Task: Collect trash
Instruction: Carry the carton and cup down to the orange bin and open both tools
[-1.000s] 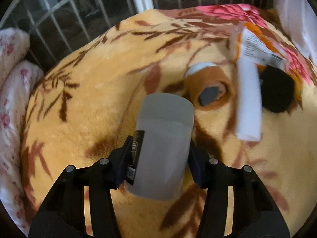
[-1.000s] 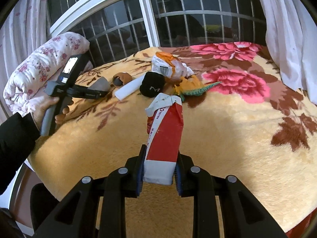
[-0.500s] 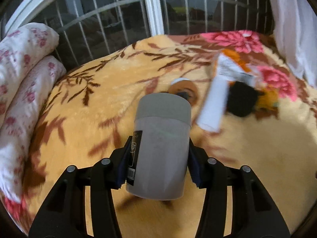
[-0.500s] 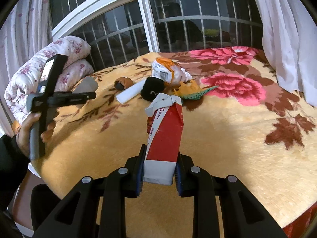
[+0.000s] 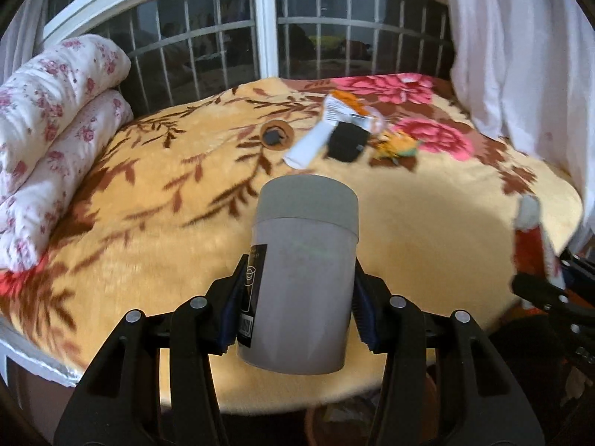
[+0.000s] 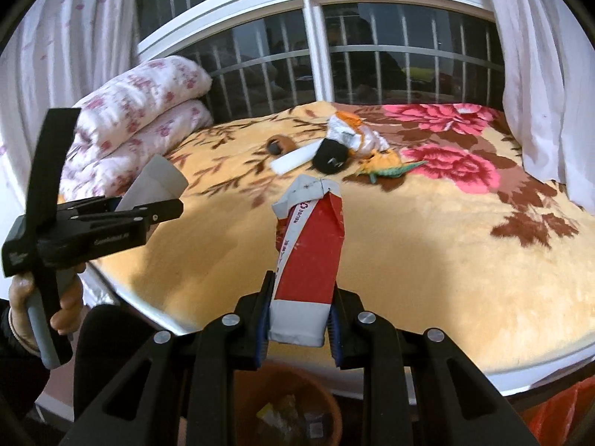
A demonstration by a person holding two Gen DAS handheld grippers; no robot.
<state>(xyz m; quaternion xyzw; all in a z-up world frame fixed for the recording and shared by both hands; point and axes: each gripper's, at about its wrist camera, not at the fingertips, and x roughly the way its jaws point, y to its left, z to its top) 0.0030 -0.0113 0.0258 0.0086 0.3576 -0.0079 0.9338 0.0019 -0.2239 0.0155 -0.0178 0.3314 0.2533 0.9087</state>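
My left gripper [image 5: 299, 303] is shut on a grey paper cup [image 5: 303, 275], held over the bed's near edge; it shows at the left in the right wrist view [image 6: 154, 186]. My right gripper [image 6: 299, 321] is shut on a red and white carton [image 6: 308, 256], held above an orange-brown bin [image 6: 290, 407] below the bed edge. The carton shows at the right in the left wrist view [image 5: 531, 238]. More items lie far on the blanket: a white tube [image 6: 295, 158], a black cap [image 6: 331, 156], a snack bag [image 6: 347, 130], a brown roll [image 6: 280, 145].
The bed has a yellow floral blanket [image 6: 427, 241]. Folded floral quilts [image 6: 141, 119] lie at its left. A barred window [image 6: 353, 55] and white curtains [image 6: 543, 74] stand behind. A toy dinosaur [image 6: 390, 171] lies near the cap. A red bag [image 6: 557, 405] is at the lower right.
Both grippers have pulled back from the bed with their loads. The bed's near edge and the bin below have come into view.
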